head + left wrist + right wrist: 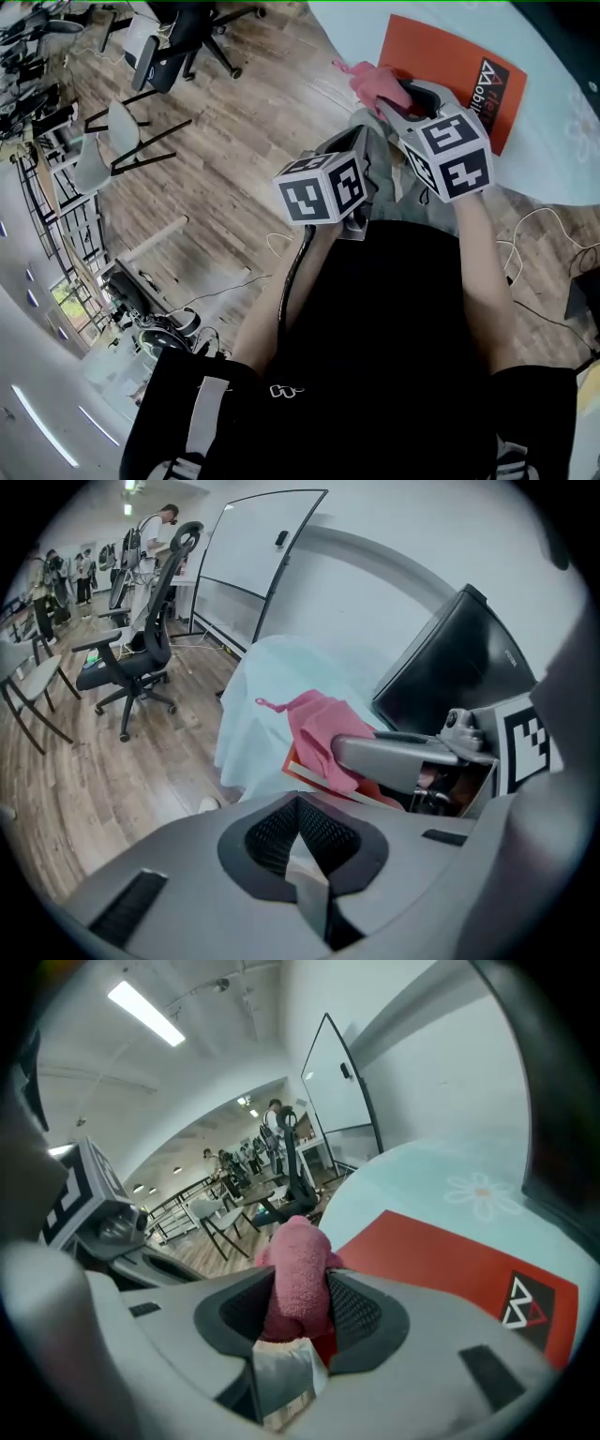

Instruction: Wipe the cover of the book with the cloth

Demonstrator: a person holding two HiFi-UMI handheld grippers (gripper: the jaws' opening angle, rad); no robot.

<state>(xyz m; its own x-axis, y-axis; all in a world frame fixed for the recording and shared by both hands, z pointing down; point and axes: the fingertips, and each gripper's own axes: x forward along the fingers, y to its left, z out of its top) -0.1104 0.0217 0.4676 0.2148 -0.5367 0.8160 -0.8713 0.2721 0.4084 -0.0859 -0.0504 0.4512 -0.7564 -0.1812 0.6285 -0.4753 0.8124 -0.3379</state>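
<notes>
An orange-red book (448,67) lies flat on the pale blue tablecloth (553,141); in the right gripper view the book (450,1260) shows a logo near its corner. My right gripper (398,94) is shut on a pink cloth (373,82), held above the book's near edge. The cloth (298,1283) stands bunched between the pads of the right gripper (298,1314). My left gripper (354,142) hangs just left of the right one, off the table, shut with nothing in it. In the left gripper view the jaws (300,841) meet, with the cloth (314,728) and right gripper's finger (394,757) ahead.
A black monitor (459,667) stands on the table behind the book. Office chairs (141,658) and a whiteboard (253,555) stand on the wooden floor (253,141) to the left. Cables (534,244) lie on the floor by the table's edge.
</notes>
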